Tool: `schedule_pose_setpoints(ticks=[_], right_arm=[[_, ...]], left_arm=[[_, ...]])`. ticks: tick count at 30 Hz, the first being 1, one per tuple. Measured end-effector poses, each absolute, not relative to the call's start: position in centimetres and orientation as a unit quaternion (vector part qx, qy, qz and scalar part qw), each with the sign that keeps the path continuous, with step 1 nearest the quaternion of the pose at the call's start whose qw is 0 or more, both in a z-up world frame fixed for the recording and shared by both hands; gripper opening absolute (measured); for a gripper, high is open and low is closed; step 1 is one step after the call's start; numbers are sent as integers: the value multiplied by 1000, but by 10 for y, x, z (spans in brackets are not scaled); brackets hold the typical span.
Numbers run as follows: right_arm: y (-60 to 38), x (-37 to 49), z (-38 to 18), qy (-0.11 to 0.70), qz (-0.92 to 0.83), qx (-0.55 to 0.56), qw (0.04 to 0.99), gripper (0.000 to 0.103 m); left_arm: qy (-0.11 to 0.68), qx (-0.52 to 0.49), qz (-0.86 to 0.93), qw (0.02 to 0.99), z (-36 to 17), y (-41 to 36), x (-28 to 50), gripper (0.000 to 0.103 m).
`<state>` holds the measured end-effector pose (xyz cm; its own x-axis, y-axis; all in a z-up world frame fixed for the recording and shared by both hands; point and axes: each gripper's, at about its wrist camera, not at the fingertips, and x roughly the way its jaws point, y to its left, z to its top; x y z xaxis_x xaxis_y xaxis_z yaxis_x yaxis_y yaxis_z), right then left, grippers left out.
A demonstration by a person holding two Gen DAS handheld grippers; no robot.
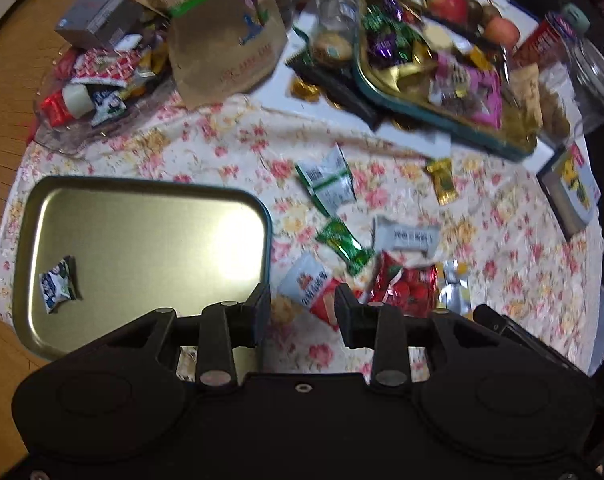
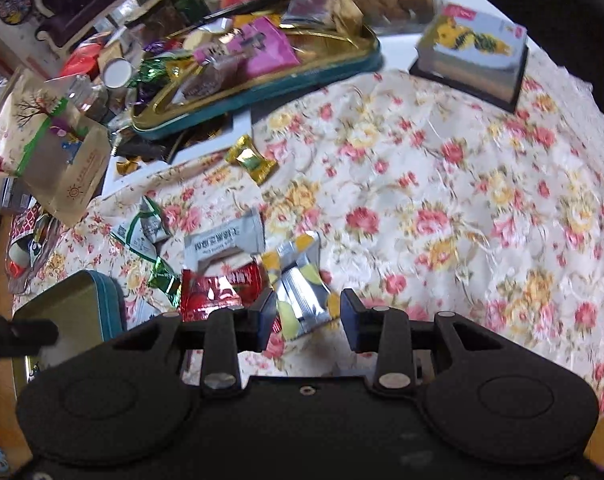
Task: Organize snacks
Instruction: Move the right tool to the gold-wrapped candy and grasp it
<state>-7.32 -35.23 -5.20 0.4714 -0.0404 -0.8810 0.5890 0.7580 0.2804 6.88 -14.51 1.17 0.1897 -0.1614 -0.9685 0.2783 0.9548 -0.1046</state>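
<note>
An open metal tin [image 1: 142,216] lies on the floral cloth with one small blue-white snack packet [image 1: 58,284] inside. My left gripper [image 1: 302,304] is open, just above a white-and-red packet [image 1: 307,282] beside the tin. Loose snacks lie ahead: a green candy [image 1: 343,246], a grey packet [image 1: 405,236], a red packet [image 1: 405,288], a gold candy [image 1: 441,180]. My right gripper [image 2: 307,312] is open, its jaws on either side of a silver-and-yellow packet [image 2: 302,288]. The red packet [image 2: 218,288] and grey packet [image 2: 226,240] lie to its left, the tin [image 2: 74,308] further left.
A teal-rimmed gold tray [image 1: 421,108] full of sweets sits at the back, with a brown paper bag [image 1: 226,44], a glass dish of snacks [image 1: 94,80], jars [image 1: 589,68] and a boxed item [image 2: 473,60] at the right edge. The wooden floor shows at left.
</note>
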Motion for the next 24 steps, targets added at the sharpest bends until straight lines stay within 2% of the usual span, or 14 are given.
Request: schedule_pose_setpoints(ticks=[7, 17, 24], right_arm=[[-352, -23, -44, 432, -190, 279, 837, 39], [-261, 95, -58, 414, -96, 219, 878, 39], [-253, 110, -102, 466, -104, 176, 861, 39]], left_arm=[[619, -8, -137, 773, 25, -120, 84, 44], [601, -62, -81, 793, 36, -74, 105, 44], [604, -67, -93, 788, 37, -69, 104, 44]])
